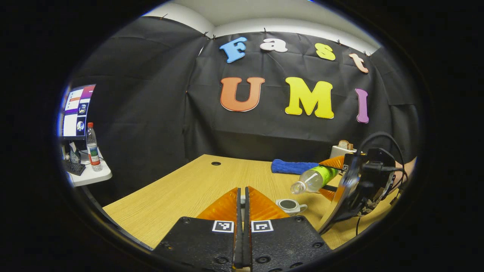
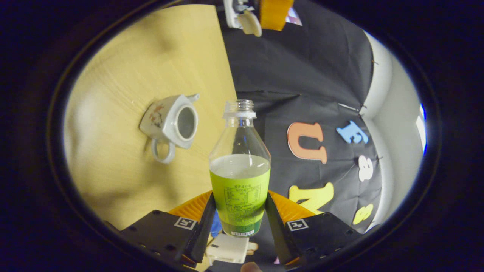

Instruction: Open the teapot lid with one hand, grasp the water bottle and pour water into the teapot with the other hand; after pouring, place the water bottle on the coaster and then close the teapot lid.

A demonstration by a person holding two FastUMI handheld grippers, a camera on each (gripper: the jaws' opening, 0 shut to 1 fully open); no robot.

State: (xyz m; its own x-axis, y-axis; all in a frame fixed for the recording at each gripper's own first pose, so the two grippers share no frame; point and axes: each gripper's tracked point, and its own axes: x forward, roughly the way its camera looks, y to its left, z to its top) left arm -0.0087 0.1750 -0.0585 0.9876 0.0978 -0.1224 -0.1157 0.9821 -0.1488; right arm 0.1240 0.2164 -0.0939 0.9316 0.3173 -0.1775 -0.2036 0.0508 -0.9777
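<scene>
Wooden counter (image 1: 181,192) carries the task items. Blue towel (image 1: 293,166) lies at the far edge, a toaster (image 1: 340,150) just behind it.

Right gripper (image 2: 240,211): jaws spread to bottle width, both fingers pressed on the labelled lower body of the water bottle (image 2: 240,177). Bottle uncapped, part full, tipped well over in the left gripper view, mouth above and just beside the teapot (image 2: 170,122). Teapot sits lidless on the counter, handle toward the right gripper.

Left gripper (image 1: 242,211): jaws closed almost together; whether anything is pinched between them cannot be told. Teapot lies ahead and to the right of these jaws, apart from them.
</scene>
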